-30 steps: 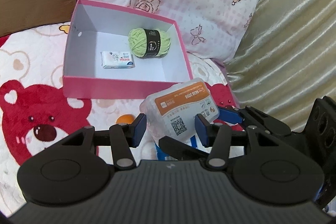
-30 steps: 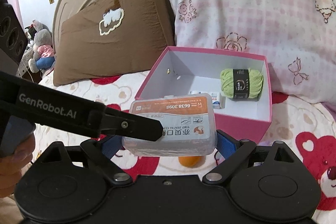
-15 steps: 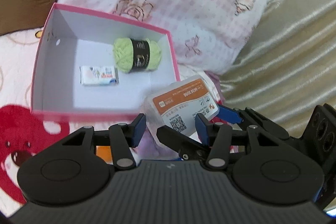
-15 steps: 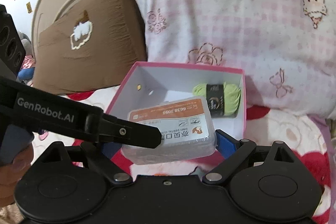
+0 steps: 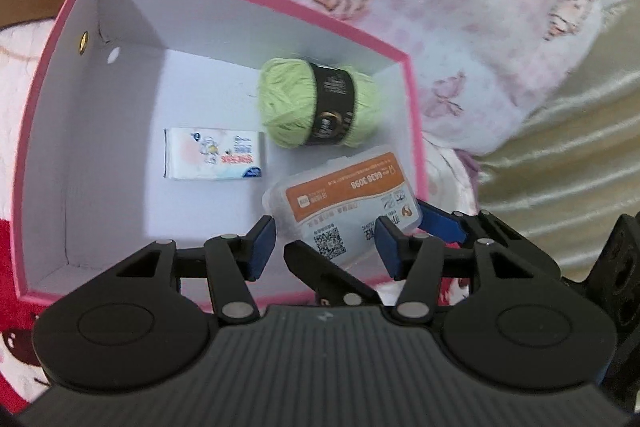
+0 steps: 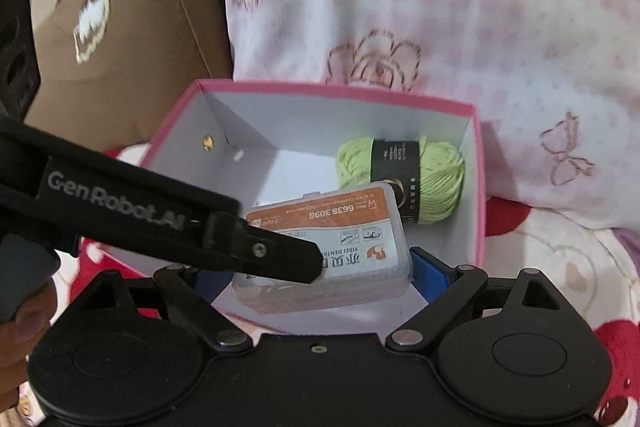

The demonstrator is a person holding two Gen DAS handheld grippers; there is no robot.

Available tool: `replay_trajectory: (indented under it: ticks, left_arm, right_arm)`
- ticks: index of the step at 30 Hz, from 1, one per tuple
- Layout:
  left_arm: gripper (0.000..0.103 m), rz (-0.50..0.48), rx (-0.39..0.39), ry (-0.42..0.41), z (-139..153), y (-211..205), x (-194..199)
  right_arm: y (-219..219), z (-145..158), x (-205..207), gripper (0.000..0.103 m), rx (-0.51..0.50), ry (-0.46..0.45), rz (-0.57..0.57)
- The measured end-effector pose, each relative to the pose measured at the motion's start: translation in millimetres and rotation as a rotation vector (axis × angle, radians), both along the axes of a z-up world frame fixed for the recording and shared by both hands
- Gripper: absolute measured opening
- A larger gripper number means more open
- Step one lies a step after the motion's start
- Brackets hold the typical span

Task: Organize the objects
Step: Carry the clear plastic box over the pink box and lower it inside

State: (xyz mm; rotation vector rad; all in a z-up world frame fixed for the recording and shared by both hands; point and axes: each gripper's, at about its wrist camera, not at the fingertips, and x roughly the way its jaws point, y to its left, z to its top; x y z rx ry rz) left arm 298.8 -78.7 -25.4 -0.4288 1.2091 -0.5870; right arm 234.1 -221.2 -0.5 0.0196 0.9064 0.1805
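**Floss-pick case going into pink box**

Clear plastic case with orange label [image 6: 326,247] sits clamped across my right gripper [image 6: 320,273], jaws wide, hanging over the pink cardboard box [image 5: 52,39], near its right wall. I'd lower it flat beside the green yarn ball [image 5: 316,103] before letting go. Left gripper [image 5: 326,245] part-open and opening, one finger [image 6: 280,259] over the case's label.

The pink box [image 5: 414,131] is bare along its left wall and near-left corner; the green yarn [image 5: 316,103] fills the far-right corner, the tissue pack [image 5: 214,159] the middle.
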Motion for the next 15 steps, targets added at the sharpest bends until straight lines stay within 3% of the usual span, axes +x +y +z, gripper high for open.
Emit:
replay_trajectory:
  ticks: [5, 12, 15]
  left_arm:
    - [0.051, 0.010, -0.021, 0.031, -18, -3, 16]
    - [0.043, -0.009, -0.109, 0.117, -50, 10, 32]
    - [0.043, 0.017, -0.099, 0.130, -57, 10, 34]
  right_arm:
    - [-6, -15, 20, 0.095, 0.010, 0.049, -0.007]
    - [-3, -31, 32, 0.095, -0.083, 0.103, 0.057]
    - [1, -37, 39, 0.095, -0.096, 0.134, 0.078]
